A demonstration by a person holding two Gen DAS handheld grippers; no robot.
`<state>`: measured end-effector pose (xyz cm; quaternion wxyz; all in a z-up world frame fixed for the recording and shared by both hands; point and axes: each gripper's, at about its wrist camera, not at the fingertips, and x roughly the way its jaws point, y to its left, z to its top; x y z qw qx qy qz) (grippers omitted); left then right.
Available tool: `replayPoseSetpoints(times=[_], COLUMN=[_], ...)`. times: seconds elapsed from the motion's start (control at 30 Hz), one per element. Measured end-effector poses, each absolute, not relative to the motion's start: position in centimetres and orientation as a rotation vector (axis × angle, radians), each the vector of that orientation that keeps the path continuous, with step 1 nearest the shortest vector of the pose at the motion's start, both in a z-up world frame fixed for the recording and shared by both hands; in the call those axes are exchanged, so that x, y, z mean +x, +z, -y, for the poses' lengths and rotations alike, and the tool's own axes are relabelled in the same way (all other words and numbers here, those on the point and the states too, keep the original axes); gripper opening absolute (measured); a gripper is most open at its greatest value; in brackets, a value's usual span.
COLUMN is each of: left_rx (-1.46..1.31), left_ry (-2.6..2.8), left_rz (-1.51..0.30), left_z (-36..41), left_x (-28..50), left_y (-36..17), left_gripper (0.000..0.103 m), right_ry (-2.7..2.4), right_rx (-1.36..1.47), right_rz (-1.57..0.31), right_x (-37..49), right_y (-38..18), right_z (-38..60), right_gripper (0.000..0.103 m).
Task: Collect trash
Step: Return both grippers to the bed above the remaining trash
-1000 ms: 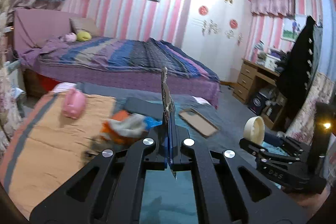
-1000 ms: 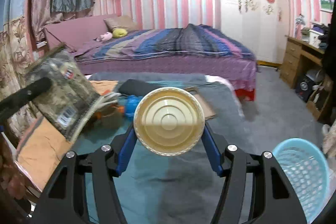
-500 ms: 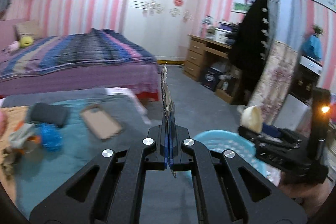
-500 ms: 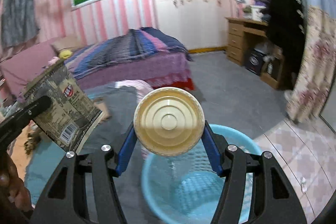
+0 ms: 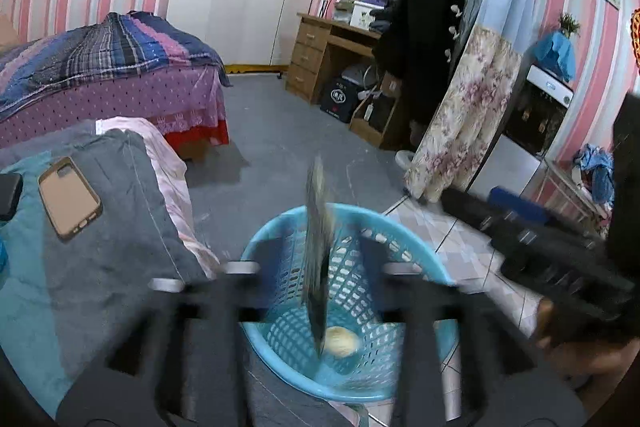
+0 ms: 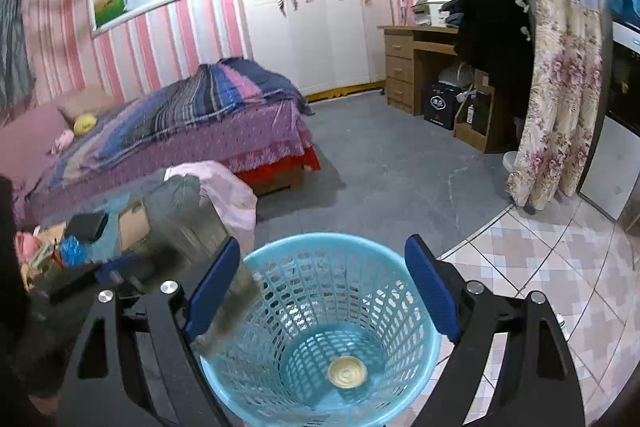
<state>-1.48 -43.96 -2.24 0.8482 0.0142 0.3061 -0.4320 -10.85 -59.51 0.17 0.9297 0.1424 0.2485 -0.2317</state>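
A light blue plastic basket stands on the floor below both grippers. A round cream lid lies on its bottom; it also shows in the left wrist view. My right gripper is open and empty above the basket. My left gripper is blurred and its jaws stand wide apart. A flat patterned wrapper, seen edge-on, hangs loose between them over the basket. It shows as a blur at the basket's left rim in the right wrist view.
A low bed with grey and teal covers lies left, holding a tan phone case and other clutter. A purple bed, wooden desk and floral curtain stand beyond. Tiled floor lies to the right.
Both grippers swung right from the low bed to above the basket. The right gripper opened and the lid dropped in. The left gripper opened and let go of the wrapper.
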Motion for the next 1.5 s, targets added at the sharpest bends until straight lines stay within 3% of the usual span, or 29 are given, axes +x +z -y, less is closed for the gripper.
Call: replayPoseSetpoints(times=[0.03, 0.27, 0.8, 1.1, 1.5], left_rx=[0.034, 0.051, -0.021, 0.028, -0.029], left_ry=[-0.892, -0.744, -0.135, -0.061, 0.007], left_rz=[-0.638, -0.570, -0.535, -0.596, -0.675], left_z=[43.9, 38.2, 8.2, 3.2, -1.5], left_x=[-1.5, -1.0, 3.5, 4.3, 5.3], left_y=[-2.4, -0.8, -1.2, -4.7, -7.2], left_gripper=[0.077, 0.078, 0.092, 0.093, 0.096], right_ry=[-0.477, -0.440, -0.097, 0.042, 0.094], right_rx=[0.295, 0.261, 0.131, 0.142, 0.102], right_rz=[-0.506, -0.511, -0.525, -0.556, -0.599], right_x=[-11.0, -10.4, -3.2, 0.0, 2.1], right_y=[0.2, 0.3, 0.3, -1.5, -3.2], right_z=[59.6, 58.5, 40.0, 29.5, 24.6], right_gripper=[0.083, 0.083, 0.089, 0.089, 0.092])
